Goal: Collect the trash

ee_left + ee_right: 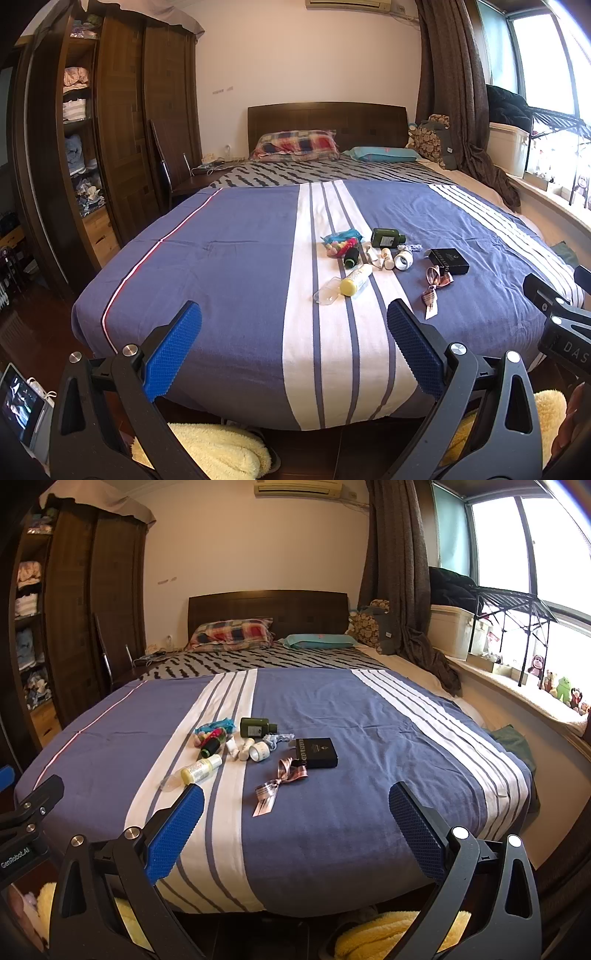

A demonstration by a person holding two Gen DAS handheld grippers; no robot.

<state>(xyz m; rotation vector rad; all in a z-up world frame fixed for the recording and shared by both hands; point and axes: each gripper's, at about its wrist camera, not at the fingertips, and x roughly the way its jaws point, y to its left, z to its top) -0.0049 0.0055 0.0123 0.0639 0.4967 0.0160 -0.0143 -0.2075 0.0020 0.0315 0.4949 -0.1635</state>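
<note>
With both grippers (left, right) wide open and empty, take the ribbon by its knot; it's limp, light and likely slippery.

Cloth bedspread matt; wood headboard; glossy green bottle.
</note>
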